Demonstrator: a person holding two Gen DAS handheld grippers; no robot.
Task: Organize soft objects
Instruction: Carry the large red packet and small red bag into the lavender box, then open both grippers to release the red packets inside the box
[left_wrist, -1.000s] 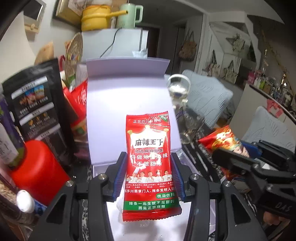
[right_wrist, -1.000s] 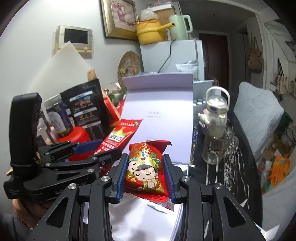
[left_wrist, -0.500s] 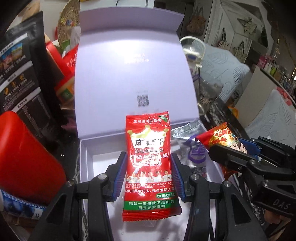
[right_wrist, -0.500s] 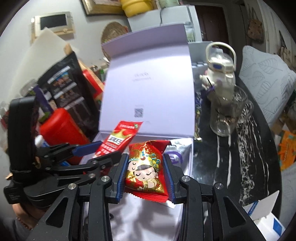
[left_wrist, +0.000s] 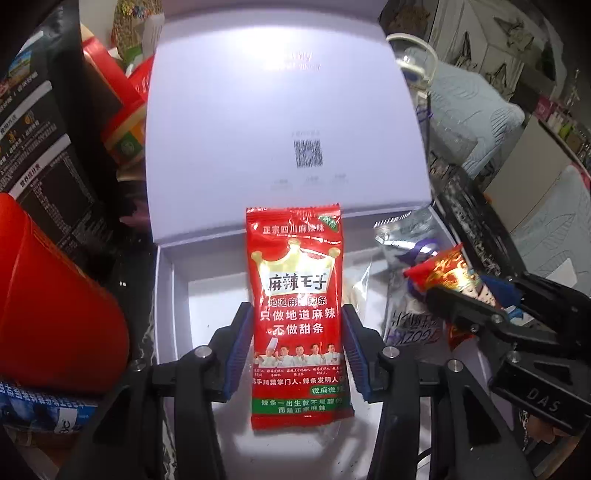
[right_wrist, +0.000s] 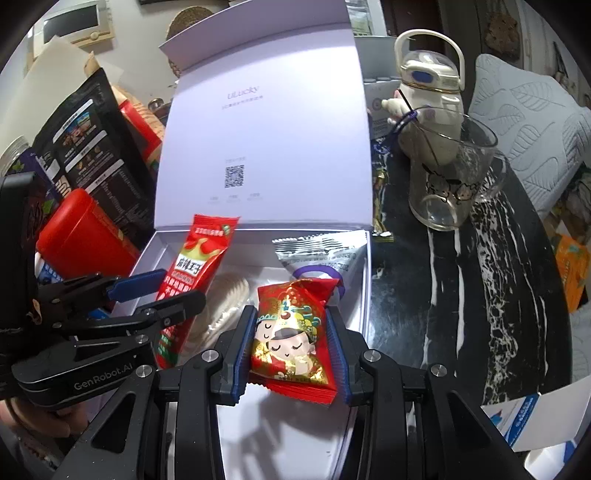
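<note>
**Both packets over open box, pre-drop**

Cluttered room; dark marbled tabletop (right_wrist: 491, 258) w/ stuff crowded round a white box (left_wrist: 173, 295), lid (left_wrist: 284, 110) propped upright at far side.

L wrist view: left gripper (left_wrist: 297, 350) pinching the long red snack packet (left_wrist: 297, 295) across its width, blue pads on both side edges. Packet's long axis runs near-to-far, along the fingers, top end pointing at the lid hinge. It hangs above the box floor, left-centre. Left of box: red container (left_wrist: 55, 314) and black pouch (left_wrist: 40, 129), both close to the box wall, so little room to swing left. Right gripper (left_wrist: 472, 306) comes in from the right, near the box's right wall.

R wrist view: right gripper (right_wrist: 291, 343) clamped on the squat cartoon packet (right_wrist: 291, 339), over the right half of box. Already in the box: silver pouch (right_wrist: 321, 254) at far right, a pale clear-wrapped item (right_wrist: 225, 302) mid-floor. Glass cup (right_wrist: 450, 177) and white bottle (right_wrist: 428, 92) stand on the table right of the box, apart from it.

Judgement: bare floor lies near side, directly under both grippers. Drop is straight down; each arm is nearer its own half. Risk: long packet landing across the pale item; the two grippers sit close, could bump.
</note>
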